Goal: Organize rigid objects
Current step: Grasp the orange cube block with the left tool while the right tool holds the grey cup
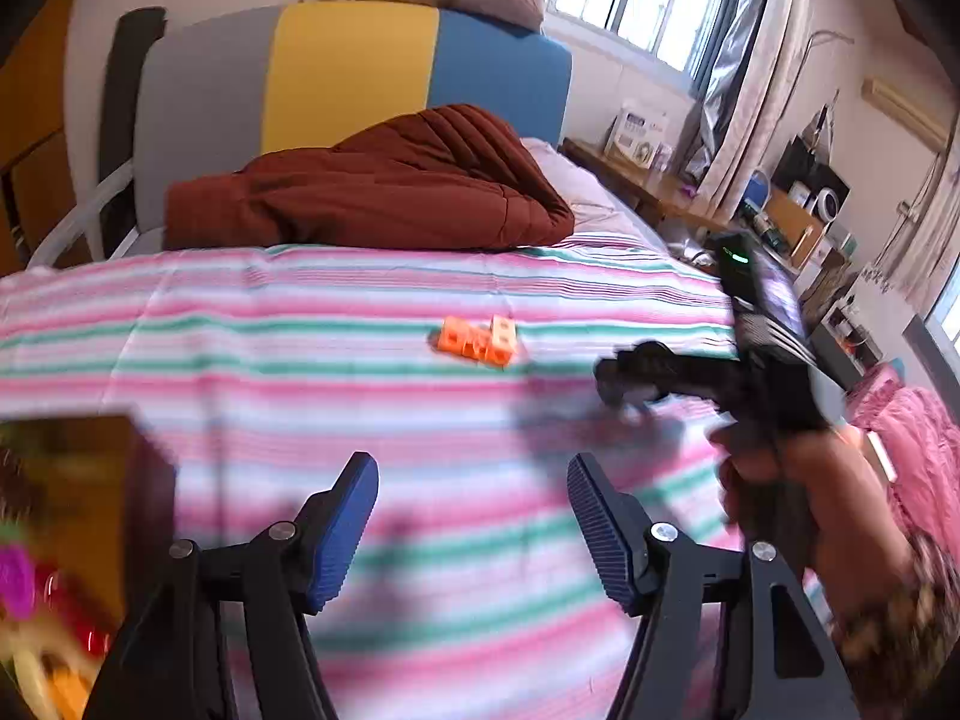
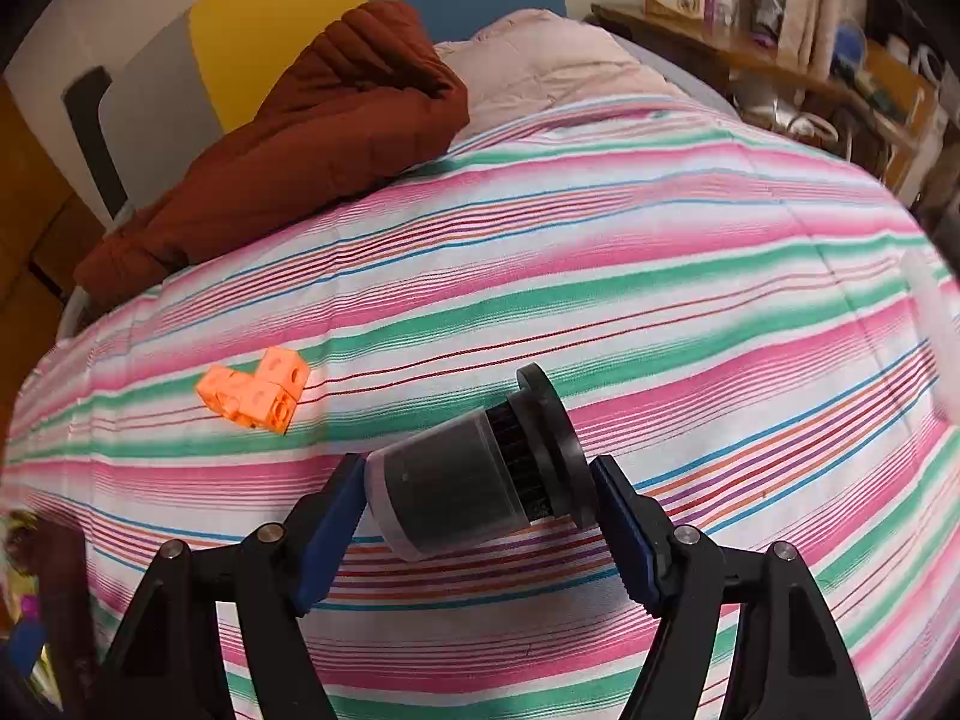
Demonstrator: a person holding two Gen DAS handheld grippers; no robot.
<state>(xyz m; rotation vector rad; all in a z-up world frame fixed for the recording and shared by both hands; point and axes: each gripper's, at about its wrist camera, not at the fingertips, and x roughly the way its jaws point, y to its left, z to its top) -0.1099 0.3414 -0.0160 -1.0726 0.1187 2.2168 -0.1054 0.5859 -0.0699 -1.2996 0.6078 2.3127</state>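
A bed (image 2: 630, 276) covered with a pink, green and white striped sheet carries the things. A cluster of orange blocks (image 2: 255, 399) lies on the sheet toward its left side. A rust-brown quilted cover (image 1: 384, 186) lies bunched at the far end, a pale pink pillow (image 2: 540, 60) beside it.

**Empty left gripper above a striped bed**

The left gripper (image 1: 473, 531) hangs with its jaws wide apart and nothing between them over the striped sheet (image 1: 240, 324). Orange blocks (image 1: 478, 341) lie farther up the bed. At right, a hand (image 1: 804, 498) holds the blurred right gripper (image 1: 624, 387). A brown box (image 1: 90, 480) sits at left.
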